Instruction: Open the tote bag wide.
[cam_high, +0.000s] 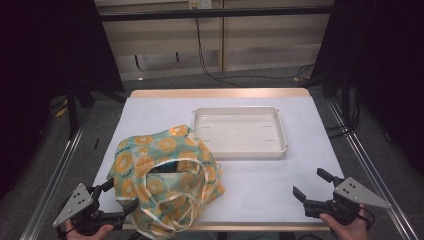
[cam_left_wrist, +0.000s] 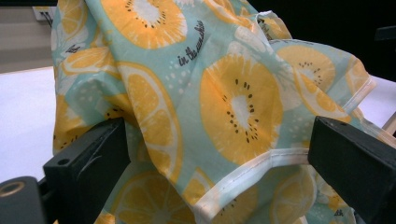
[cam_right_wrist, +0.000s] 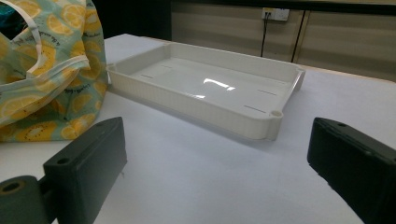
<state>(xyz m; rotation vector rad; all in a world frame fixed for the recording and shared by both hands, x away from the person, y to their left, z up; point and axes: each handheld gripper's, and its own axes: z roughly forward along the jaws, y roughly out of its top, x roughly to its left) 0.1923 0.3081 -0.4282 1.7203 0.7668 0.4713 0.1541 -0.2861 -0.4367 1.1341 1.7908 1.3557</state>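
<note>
**Fabric bag at the table's near left**

Item: mint-green cloth bag printed with orange citrus slices (cam_high: 167, 177), white-trimmed, slumped in a loose heap on the white-covered table (cam_high: 260, 180) at its near left, its mouth gaping upward (dark inside).

Left gripper (cam_high: 119, 195): at the bag's near left edge, jaws spread wide; in the left gripper view the fabric's folds (cam_left_wrist: 224, 107) hang between them, not pinched.

Shallow cream rectangular plastic tray (cam_high: 240, 151): just beyond the bag to its right, one corner close to the cloth; nothing lies in it.

Right gripper (cam_high: 311, 185): near right of the table, well apart from the bag, jaws spread over bare tabletop, pointed toward the tray (cam_right_wrist: 219, 116).
</note>
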